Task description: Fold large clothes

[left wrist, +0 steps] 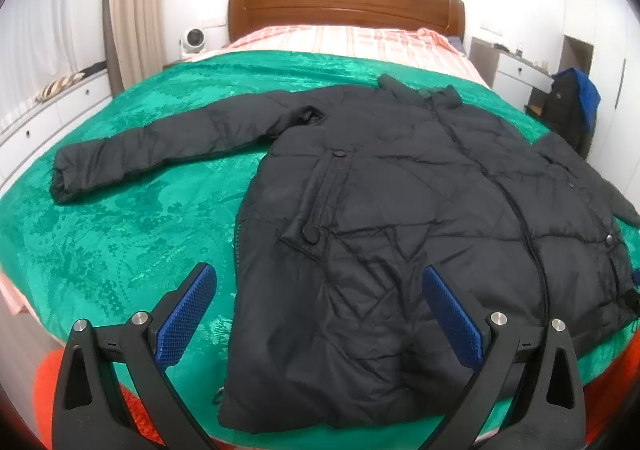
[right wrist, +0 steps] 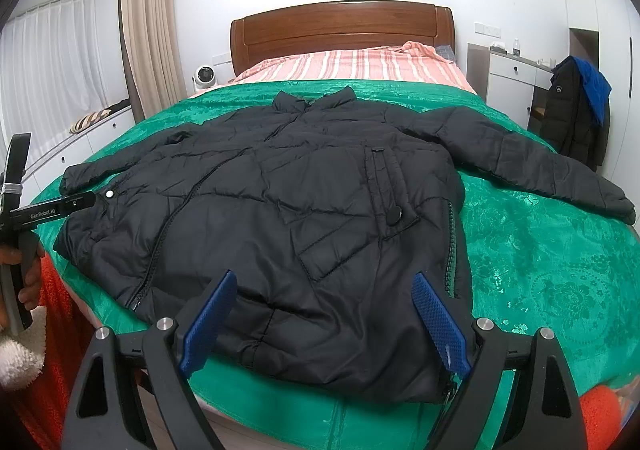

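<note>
Both claws are spread wide with nothing between the pads. The left gripper (left wrist: 320, 314) hangs over the near left hem of the black puffer jacket (left wrist: 400, 210), and the right gripper (right wrist: 324, 322) hangs over the near right hem. The jacket lies flat, front up and zipped, on the green blanket (left wrist: 120, 230) at the near end of the bed, collar toward the far wooden headboard (right wrist: 340, 30), both sleeves stretched out to the sides. I'd say folding hasn't started: sleeves need bringing in, then the body needs doubling over.
</note>
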Available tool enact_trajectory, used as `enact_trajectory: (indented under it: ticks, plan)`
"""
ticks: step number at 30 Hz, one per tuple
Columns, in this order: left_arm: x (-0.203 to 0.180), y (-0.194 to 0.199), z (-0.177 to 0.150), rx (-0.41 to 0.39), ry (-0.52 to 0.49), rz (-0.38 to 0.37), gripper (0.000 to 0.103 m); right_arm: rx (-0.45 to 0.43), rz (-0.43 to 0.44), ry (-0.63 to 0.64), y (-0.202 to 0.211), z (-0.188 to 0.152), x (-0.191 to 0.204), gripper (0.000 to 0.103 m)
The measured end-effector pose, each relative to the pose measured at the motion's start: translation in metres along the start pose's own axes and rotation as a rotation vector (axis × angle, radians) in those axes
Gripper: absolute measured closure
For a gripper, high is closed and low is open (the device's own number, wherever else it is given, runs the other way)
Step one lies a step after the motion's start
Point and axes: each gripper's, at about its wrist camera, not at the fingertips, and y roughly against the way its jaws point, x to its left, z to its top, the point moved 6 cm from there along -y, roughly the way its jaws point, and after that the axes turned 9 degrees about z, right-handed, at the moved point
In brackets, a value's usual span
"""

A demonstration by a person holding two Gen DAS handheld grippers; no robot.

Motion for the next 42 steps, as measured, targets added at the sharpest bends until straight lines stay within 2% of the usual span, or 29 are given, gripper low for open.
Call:
enact_trajectory:
  ticks: [42]
  plan:
    - [0.0051, 0.0034, 0.0026, -0.016, 0.002, 0.041, 0.001, -0.007, 0.001, -0.005, 0.0007, 0.0014, -0.0014, 0.014]
